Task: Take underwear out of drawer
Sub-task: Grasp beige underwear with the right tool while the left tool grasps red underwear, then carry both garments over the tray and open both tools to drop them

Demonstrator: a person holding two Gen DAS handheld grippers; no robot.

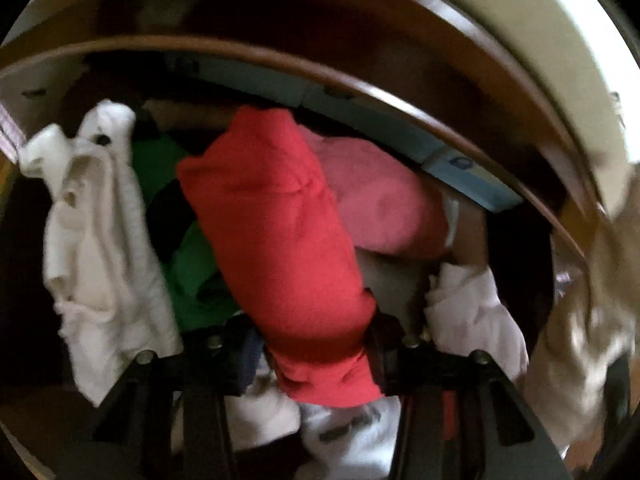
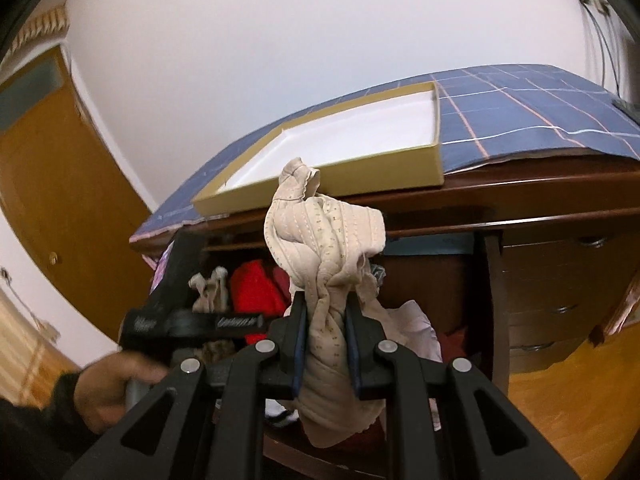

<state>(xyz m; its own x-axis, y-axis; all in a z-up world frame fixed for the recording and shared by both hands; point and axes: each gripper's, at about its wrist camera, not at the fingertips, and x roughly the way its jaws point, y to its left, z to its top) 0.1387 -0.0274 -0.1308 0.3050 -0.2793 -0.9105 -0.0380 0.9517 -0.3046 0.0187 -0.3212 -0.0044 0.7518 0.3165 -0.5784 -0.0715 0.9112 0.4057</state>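
Note:
In the left wrist view my left gripper (image 1: 316, 340) is inside the open drawer (image 1: 360, 92) and is shut on a red piece of underwear (image 1: 276, 216) that stands up between the fingers. In the right wrist view my right gripper (image 2: 326, 320) is shut on a beige piece of underwear (image 2: 324, 248) and holds it in the air in front of the drawer (image 2: 436, 280). The left gripper (image 2: 192, 312) also shows there, reaching into the drawer by the red underwear (image 2: 252, 288).
The drawer holds white (image 1: 100, 216), green (image 1: 192, 264) and pink (image 1: 376, 196) garments. On the dresser top lies a blue checked cloth (image 2: 520, 104) with an open shallow box (image 2: 340, 144). Closed drawers (image 2: 560, 280) are to the right, a wooden door (image 2: 52, 200) to the left.

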